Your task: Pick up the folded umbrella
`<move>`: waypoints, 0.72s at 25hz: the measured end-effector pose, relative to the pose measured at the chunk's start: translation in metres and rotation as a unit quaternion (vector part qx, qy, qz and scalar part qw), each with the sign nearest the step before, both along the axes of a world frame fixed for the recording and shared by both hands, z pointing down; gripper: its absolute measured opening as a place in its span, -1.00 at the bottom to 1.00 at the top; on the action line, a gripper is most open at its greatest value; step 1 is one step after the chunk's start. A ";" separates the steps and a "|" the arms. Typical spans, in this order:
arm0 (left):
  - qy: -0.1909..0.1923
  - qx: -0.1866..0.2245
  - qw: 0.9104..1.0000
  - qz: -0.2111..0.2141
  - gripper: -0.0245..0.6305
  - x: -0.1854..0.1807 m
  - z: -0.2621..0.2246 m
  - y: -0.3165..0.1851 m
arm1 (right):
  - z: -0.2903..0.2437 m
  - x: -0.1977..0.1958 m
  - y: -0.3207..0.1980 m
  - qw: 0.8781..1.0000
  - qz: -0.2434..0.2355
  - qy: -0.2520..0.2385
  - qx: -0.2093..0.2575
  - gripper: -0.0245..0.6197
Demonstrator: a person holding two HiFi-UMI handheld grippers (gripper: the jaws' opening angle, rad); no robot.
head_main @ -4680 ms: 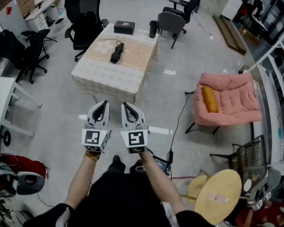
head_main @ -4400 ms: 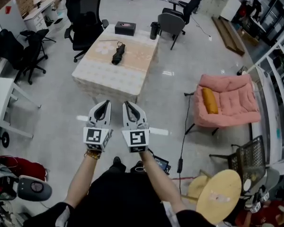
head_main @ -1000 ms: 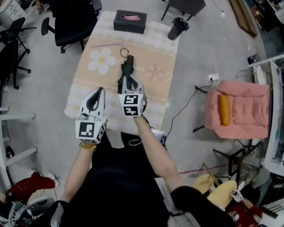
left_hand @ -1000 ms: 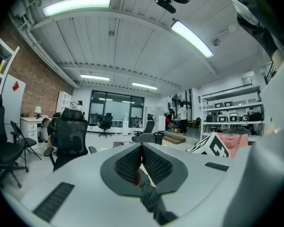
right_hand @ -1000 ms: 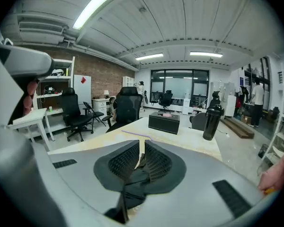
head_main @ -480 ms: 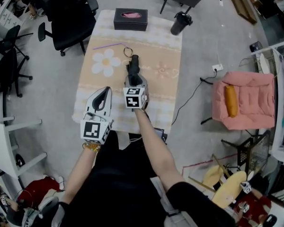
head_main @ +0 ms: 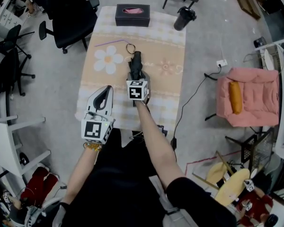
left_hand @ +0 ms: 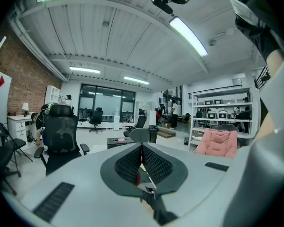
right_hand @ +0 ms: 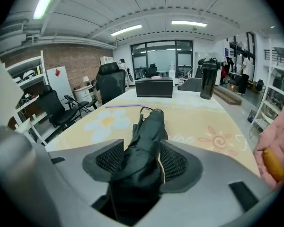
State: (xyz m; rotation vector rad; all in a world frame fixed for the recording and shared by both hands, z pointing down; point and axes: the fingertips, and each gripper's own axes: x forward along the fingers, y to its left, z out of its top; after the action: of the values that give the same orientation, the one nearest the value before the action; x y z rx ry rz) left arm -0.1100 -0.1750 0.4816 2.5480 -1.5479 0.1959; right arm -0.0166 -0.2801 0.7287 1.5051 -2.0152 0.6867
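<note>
Between the jaws of our right gripper (right_hand: 142, 146) sits the folded umbrella (right_hand: 150, 122), and the jaws have just been opening, so they're spread wide on either side of it, not squeezing. It's black and lies flat on the table (head_main: 173, 48), on the flowery cloth, about mid-table. Its long axis runs straight away from us, lined up with the gripper. Its near end is tucked in between the jaws and its far end, the one with the cord loop (head_main: 129, 48), points at the black tissue box (head_main: 132, 14). A purple stick (head_main: 106, 43) lies off to the left, and a dark tumbler (head_main: 184, 18) stands at the far right corner. Our left gripper (head_main: 104, 91) hangs by the table's near edge, jaws together, nothing in them.
</note>
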 end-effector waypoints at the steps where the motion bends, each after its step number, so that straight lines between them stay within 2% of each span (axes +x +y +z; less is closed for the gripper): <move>1: 0.000 0.000 1.000 0.000 -0.88 0.000 0.001 0.000 | 0.001 -0.002 -0.001 1.000 -0.001 -0.001 -0.001 -0.20; 8: 0.003 0.005 1.000 -0.003 -0.88 -0.001 0.001 0.002 | 0.010 -0.010 -0.001 1.000 -0.008 -0.001 -0.014 -0.20; 18: 0.000 0.003 1.000 -0.008 -0.88 -0.006 -0.001 0.011 | 0.022 -0.007 -0.003 0.999 0.021 -0.018 -0.031 -0.18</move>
State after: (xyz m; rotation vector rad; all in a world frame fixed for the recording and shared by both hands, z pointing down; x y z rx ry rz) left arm -0.1158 -0.1636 0.4806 2.5388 -1.5717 0.1886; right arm -0.0240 -0.2833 0.7506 1.5132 -1.9744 0.7915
